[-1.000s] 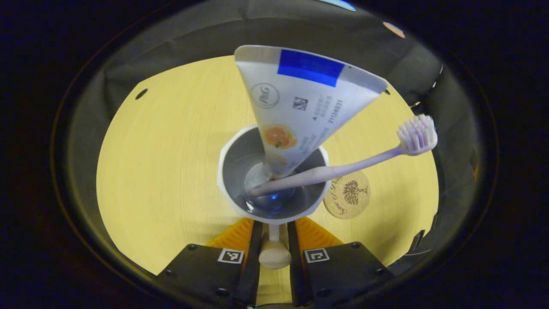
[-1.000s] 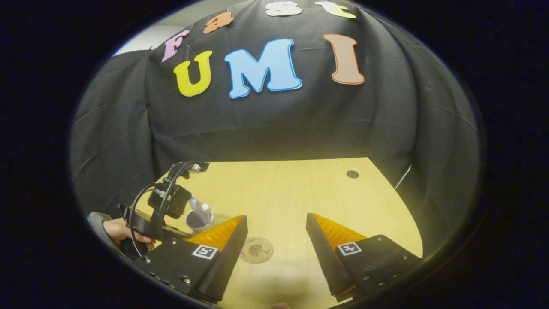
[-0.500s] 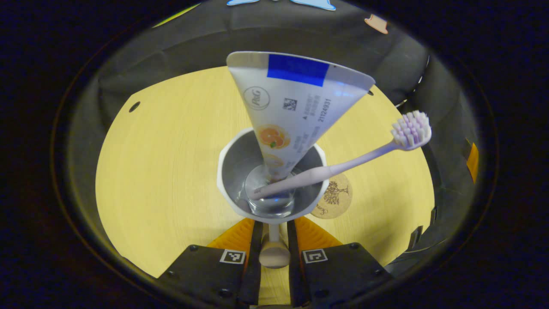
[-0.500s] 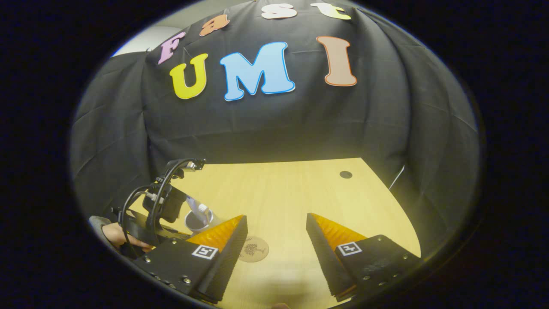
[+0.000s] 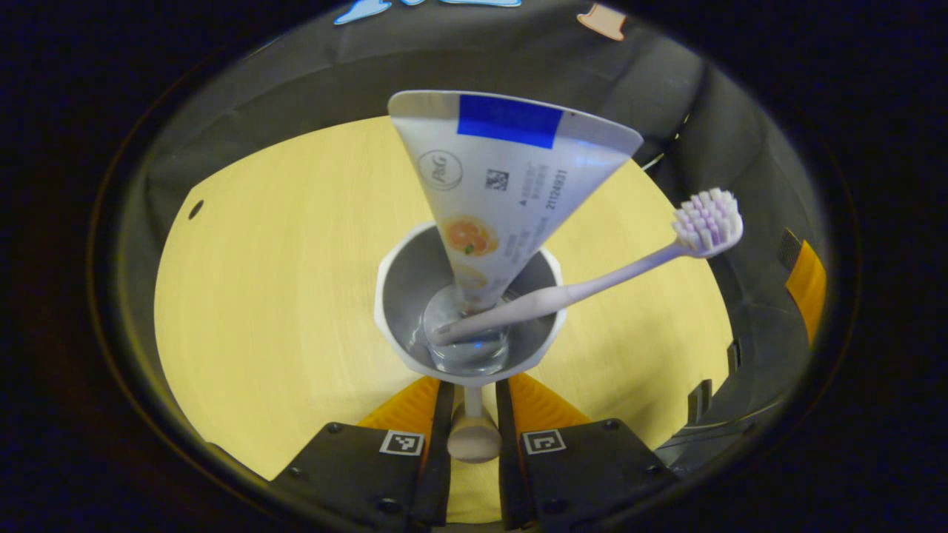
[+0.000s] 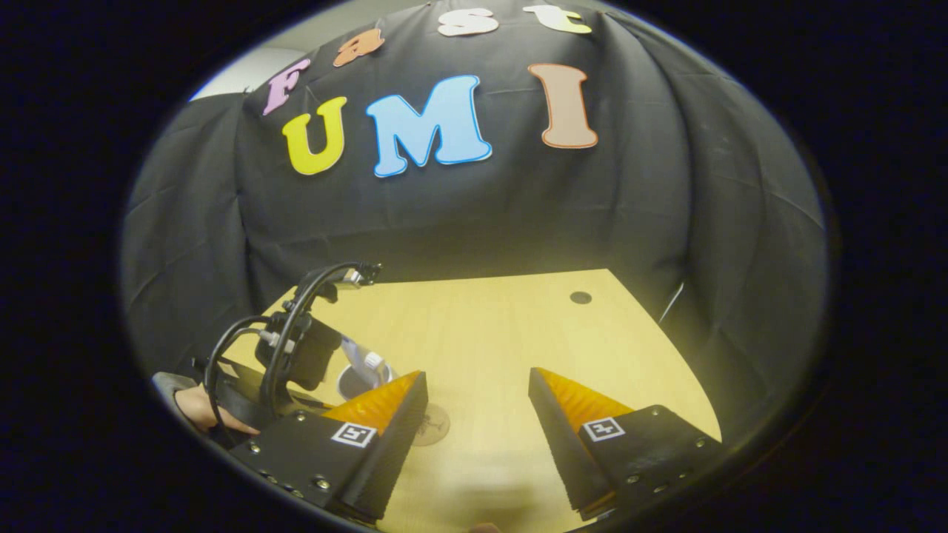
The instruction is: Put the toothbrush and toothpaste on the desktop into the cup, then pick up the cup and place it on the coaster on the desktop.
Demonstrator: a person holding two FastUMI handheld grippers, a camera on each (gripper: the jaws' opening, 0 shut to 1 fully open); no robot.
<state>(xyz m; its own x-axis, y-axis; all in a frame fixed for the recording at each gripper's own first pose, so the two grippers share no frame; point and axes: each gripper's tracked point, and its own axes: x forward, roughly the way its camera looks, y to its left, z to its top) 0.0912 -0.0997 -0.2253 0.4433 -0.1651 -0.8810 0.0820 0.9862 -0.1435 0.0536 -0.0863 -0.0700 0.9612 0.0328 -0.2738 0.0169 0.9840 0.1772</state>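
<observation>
Two items, toothpaste (image 5: 503,185) and toothbrush (image 5: 592,277), stand in cup (image 5: 470,303); left claw (image 5: 472,414) clamps cup handle; coaster (image 6: 432,425) just beside; right claw (image 6: 474,414) agape.

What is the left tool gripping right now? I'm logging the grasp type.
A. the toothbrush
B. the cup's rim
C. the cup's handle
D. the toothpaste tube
C. In the left gripper view the left tool has both fingers closed on the knobbed handle below the cup, while the toothpaste and toothbrush stand inside, untouched.
</observation>
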